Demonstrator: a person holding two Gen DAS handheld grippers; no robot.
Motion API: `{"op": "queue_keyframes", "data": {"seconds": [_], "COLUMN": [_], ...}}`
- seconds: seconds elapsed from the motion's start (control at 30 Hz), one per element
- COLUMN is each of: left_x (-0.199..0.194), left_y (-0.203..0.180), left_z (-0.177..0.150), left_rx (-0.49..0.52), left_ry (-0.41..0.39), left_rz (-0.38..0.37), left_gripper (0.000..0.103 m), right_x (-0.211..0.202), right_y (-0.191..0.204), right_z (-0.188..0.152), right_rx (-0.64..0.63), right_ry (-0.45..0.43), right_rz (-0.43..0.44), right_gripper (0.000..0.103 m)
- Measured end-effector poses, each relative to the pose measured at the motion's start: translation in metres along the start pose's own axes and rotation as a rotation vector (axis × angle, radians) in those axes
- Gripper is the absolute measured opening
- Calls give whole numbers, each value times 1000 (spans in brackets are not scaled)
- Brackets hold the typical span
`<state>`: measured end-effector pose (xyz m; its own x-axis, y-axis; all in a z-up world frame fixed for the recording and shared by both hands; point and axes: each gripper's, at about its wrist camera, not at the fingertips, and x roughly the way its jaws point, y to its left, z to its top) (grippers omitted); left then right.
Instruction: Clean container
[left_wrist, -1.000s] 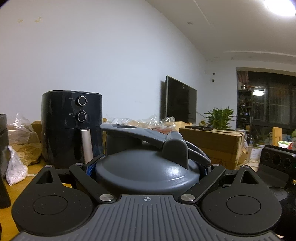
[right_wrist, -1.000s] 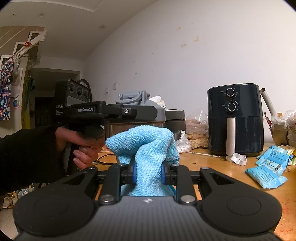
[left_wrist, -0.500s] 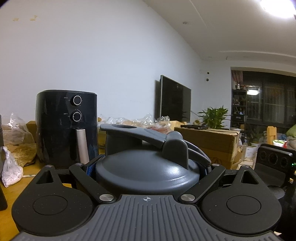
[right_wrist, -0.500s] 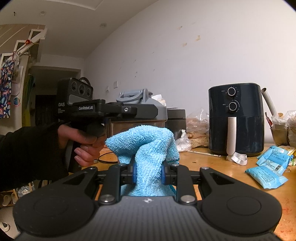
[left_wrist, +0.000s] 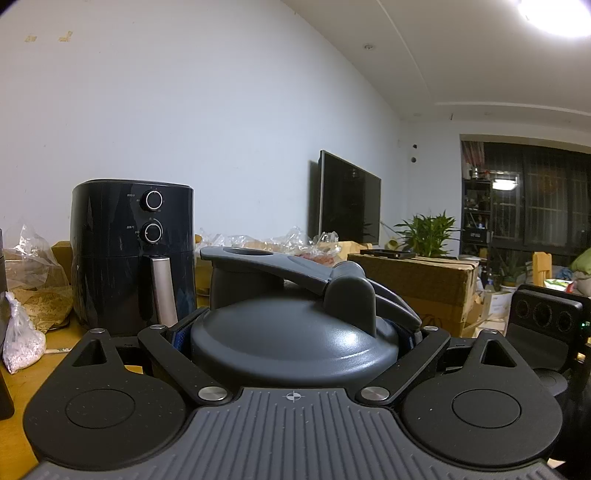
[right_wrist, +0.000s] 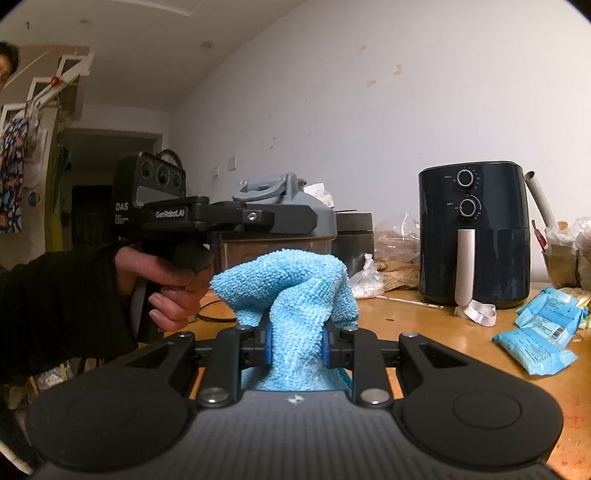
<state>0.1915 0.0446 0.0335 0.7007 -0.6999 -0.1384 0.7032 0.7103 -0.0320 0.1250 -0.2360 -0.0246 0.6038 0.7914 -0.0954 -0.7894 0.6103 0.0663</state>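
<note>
A container with a dark grey lid and a flip handle sits between the fingers of my left gripper, which is shut on it and holds it up level. In the right wrist view that left gripper is held by a hand, and the container's grey lid tops a clear body. My right gripper is shut on a bunched light blue cloth. The cloth stands just in front of and below the container, apart from it.
A black air fryer stands on the wooden table to the right, with blue packets beside it. A bag of white grains, a cardboard box and a dark screen lie around the container.
</note>
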Motion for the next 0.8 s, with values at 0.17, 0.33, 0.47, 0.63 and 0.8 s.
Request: {"op": "queue_keyframes", "data": {"seconds": [0.17,0.33,0.47,0.63,0.8], "left_x": [-1,-1,-1,-1,0], "left_y": [-1,-1,-2,-2,-4], "left_z": [0,-1,-1,-1,-1], "left_rx": [-1,-1,-2,-3,-4], "left_ry": [-1,-1,-3,-3,-2], "left_rz": [1,1,1,1,1], "left_gripper": [95,95,95,95,95], "right_x": [9,14,18,19,22], "right_y": [3,5,6,6,2], "right_z": [5,16,22,26,29], "right_rx": [-4,-21,-42,-54,-48], "right_ry": [29,18,26,39,60], "right_rz": [4,17,17,12,27], "right_gripper": [23,23,22,22,23]}}
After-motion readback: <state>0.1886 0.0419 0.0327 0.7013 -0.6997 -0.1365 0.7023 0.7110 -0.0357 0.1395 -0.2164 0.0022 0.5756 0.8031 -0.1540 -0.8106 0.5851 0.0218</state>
